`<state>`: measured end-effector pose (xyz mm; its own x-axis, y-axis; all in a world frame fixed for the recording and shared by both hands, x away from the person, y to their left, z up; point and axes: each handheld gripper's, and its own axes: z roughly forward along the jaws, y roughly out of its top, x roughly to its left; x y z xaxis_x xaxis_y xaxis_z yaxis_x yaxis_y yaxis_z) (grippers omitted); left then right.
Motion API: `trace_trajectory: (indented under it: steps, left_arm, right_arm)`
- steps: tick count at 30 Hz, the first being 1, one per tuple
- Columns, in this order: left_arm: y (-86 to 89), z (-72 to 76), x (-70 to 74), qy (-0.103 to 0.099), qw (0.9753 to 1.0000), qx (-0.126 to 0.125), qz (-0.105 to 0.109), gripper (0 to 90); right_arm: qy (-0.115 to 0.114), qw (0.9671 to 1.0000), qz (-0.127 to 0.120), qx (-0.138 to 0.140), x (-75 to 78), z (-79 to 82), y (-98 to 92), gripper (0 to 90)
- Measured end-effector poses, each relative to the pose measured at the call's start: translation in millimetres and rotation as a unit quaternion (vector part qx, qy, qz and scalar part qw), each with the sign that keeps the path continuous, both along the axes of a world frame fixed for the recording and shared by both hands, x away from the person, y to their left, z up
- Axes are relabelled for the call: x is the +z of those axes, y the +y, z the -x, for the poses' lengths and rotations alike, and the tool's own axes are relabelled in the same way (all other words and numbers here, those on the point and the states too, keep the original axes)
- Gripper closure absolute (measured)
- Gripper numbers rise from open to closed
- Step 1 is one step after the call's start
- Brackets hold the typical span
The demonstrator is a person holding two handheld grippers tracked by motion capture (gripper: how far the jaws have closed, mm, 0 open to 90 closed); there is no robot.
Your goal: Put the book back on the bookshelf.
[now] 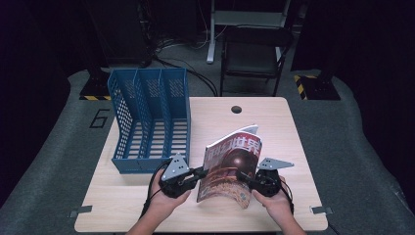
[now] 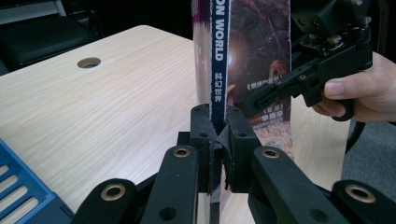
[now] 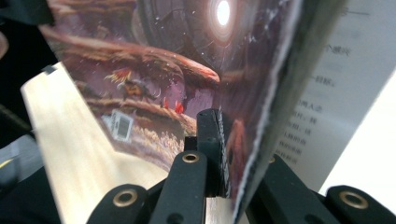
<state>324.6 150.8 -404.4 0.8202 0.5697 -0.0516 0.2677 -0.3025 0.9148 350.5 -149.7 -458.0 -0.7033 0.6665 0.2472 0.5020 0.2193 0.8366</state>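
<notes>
A magazine (image 1: 232, 164) with a reddish-brown cover and a dark blue spine (image 2: 217, 60) is held upright above the wooden table (image 1: 147, 196), slightly bowed. My left gripper (image 1: 199, 173) is shut on its spine edge; in the left gripper view the jaws pinch the spine (image 2: 217, 126). My right gripper (image 1: 243, 176) is shut on the opposite, open edge of the magazine, the cover (image 3: 154, 70) on one side and printed pages (image 3: 322, 107) on the other. The right gripper (image 2: 247, 100) also shows in the left gripper view, clamping the cover.
A blue three-slot file rack (image 1: 149, 120) stands on the table's left rear, close to the magazine. A cable hole (image 1: 236, 109) is near the far edge. A black chair (image 1: 254, 54) stands behind the table.
</notes>
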Motion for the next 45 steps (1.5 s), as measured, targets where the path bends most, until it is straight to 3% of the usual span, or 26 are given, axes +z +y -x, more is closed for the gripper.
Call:
trace_trajectory:
  steps: [7,9,12,20,27,35,45]
  left_arm:
    - [2.0,0.0,1.8,0.007,0.9999,0.0,0.01,84.0]
    - [2.2,-0.7,1.9,0.007,0.9999,-0.008,0.001,84.0]
    - [2.2,-1.6,-0.2,0.009,0.9999,-0.011,-0.01,83.9]
    - [6.9,-3.7,-3.2,0.018,0.9997,-0.01,-0.013,83.6]
    - [13.5,-0.3,-2.6,0.034,0.999,-0.023,-0.02,83.5]
    - [14.8,7.9,-1.9,0.029,0.9983,-0.032,-0.04,82.9]
    - [10.1,12.5,1.2,0.034,0.9979,-0.041,-0.036,77.6]
  right_arm:
    - [-0.05,0.9983,0.016,-0.025,4.3,5.0,6.8,87.9]
    - [-0.055,0.9979,0.018,-0.031,4.7,5.7,7.8,87.9]
    - [-0.055,0.9977,0.021,-0.032,2.6,4.7,8.1,87.9]
    - [-0.055,0.9983,0.017,-0.014,-0.8,5.3,6.2,86.7]
    - [-0.041,0.9991,0.011,-0.001,-1.2,8.2,-0.9,76.8]
    - [-0.041,0.9991,0.009,0.002,-1.9,11.9,-4.8,68.7]
    - [-0.04,0.9991,-0.01,-0.007,1.2,16.8,-17.6,65.9]
